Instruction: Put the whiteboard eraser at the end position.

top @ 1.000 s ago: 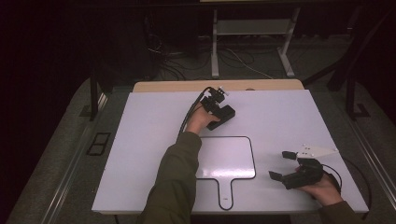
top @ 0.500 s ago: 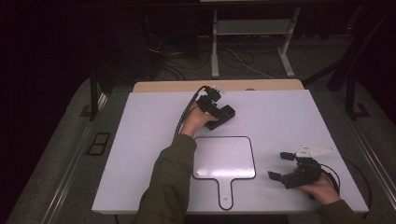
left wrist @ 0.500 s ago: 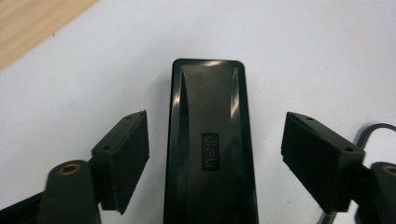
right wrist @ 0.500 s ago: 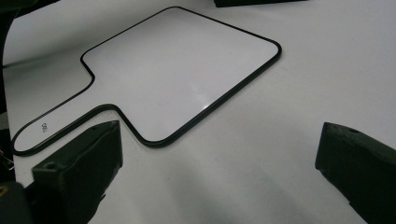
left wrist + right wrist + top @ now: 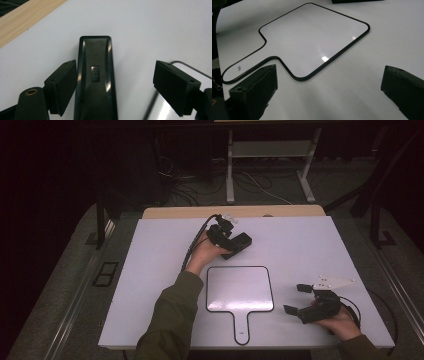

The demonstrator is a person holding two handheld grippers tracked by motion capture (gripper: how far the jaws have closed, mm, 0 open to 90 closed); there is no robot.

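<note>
Left tongs (image 5: 235, 239) sit at the far middle of the desk (image 5: 150, 270), left forearm stretched forward and angled right, sleeve up to the wrist. Their jaws have just been opening. In the left gripper view the black eraser block (image 5: 96, 80) lies flat on the desk between them: the left pad is right beside its edge, contact unclear, and the right pad stands well apart from it, so nothing is clamped. In the high view the block (image 5: 240, 245) is just past the top edge of the paddle-shaped whiteboard (image 5: 240, 289).

Right tongs (image 5: 299, 300) are low at the near right of the desk, hand wrapped round the body, jaws pointing left toward the whiteboard. Jaws spread wide with nothing between them; the right gripper view shows the whiteboard (image 5: 312, 40) lying flat ahead, handle toward the near edge.
</note>
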